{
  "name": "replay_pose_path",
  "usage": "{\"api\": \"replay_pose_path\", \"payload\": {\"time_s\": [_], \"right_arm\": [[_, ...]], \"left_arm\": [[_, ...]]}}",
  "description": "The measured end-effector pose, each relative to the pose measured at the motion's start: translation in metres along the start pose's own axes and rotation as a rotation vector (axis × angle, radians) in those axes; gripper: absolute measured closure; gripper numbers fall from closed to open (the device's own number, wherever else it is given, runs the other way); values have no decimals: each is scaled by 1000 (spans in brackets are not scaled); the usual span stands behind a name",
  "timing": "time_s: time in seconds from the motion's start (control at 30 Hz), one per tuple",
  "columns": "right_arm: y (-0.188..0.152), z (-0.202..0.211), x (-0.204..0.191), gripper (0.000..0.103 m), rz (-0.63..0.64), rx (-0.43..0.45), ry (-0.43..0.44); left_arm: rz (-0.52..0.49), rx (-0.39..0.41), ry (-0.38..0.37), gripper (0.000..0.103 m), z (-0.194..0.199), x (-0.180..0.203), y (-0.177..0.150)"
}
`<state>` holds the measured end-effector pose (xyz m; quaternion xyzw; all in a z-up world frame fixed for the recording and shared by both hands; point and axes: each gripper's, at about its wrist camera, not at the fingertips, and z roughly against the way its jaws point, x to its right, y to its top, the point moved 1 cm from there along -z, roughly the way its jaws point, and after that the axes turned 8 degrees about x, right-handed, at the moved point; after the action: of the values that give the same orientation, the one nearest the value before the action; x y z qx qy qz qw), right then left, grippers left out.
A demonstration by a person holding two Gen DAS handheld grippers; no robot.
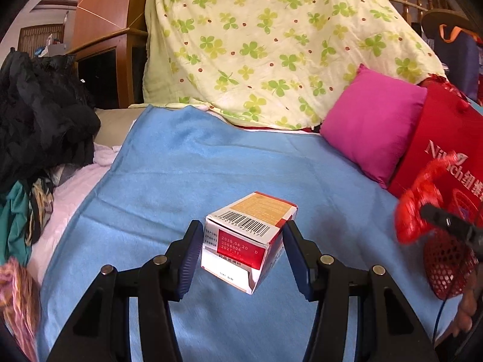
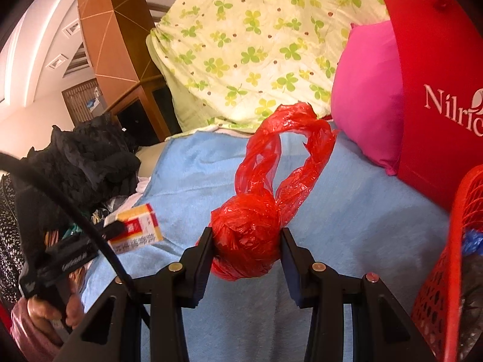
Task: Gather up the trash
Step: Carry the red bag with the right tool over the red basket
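Spread across the bed, a light blue blanket (image 1: 211,157) is filling the middle of both views. I am holding the left gripper (image 1: 243,253) clamped on a small white-and-red cardboard box (image 1: 246,238) at lower centre. My right gripper (image 2: 246,241) is squeezing a crumpled red plastic bag (image 2: 247,238), its handles looping upward. At the right edge, a red mesh basket (image 2: 452,256) is sitting beside a red paper bag (image 2: 437,90).

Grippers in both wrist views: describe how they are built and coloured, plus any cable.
The left gripper and right gripper both have black angular plastic arms with round silver studs and flat dark-blue ribbed pads. A black cable curves past the left one in the right wrist view.
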<state>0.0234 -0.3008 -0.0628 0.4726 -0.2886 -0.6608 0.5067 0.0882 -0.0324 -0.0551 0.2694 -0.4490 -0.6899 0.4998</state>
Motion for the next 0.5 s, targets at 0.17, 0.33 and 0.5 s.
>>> {"api": "replay_pose_path", "payload": {"time_s": [0.17,0.33,0.5], "right_arm": [[1,11,2,58,-1,25,10],[-1,22,1,58,-14,38,30],[-3,37,-4,58,-11,66,57]], "left_arm": [[11,-34,-34,47,16,14,-24],[15,-67,-43,47,32,22,-34],[-11,-36,-44,47,53,32,-22]]}}
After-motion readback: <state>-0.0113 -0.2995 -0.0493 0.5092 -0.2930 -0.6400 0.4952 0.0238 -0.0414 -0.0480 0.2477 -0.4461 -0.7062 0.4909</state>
